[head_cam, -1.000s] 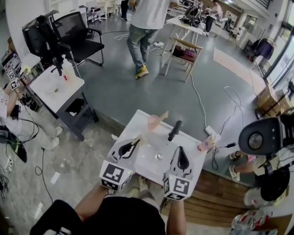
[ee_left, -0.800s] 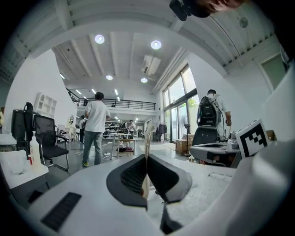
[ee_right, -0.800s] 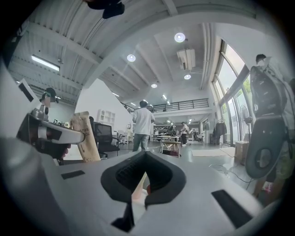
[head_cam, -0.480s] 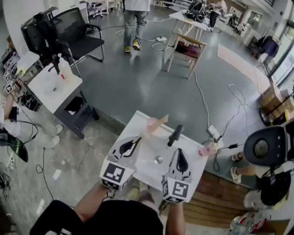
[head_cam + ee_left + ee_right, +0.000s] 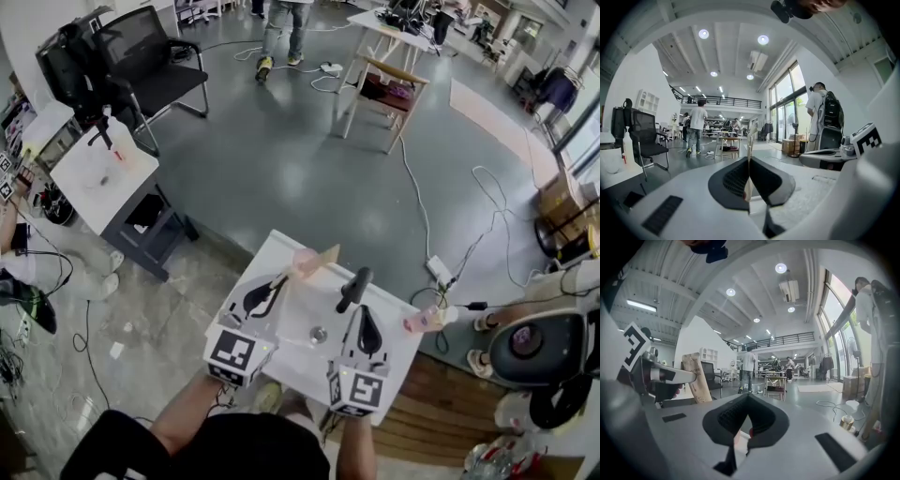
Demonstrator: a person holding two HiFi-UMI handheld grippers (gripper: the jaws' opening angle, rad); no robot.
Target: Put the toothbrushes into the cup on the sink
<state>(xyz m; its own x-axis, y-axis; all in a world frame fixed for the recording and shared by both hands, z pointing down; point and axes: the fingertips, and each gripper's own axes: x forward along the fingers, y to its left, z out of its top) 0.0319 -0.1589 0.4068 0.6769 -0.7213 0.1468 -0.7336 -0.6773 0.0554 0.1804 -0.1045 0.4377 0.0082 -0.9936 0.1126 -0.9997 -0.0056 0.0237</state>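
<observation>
Left tool (image 5: 279, 284) advanced over sink (image 5: 392, 307), pinching wrapped toothbrush (image 5: 322, 258), right tool (image 5: 361, 315) pressed together

Tan-wrapped toothbrush (image 5: 322, 257), held aloft, beside pink cup (image 5: 302, 267), white sink rim (image 5: 271, 247)

The left gripper (image 5: 277, 287) and right gripper (image 5: 364, 311) have pale grey shells with black teardrop-shaped jaws; each ends in a white cube (image 5: 234, 354) printed with black square markers; the person wears a black short-sleeved top (image 5: 239, 448)
</observation>
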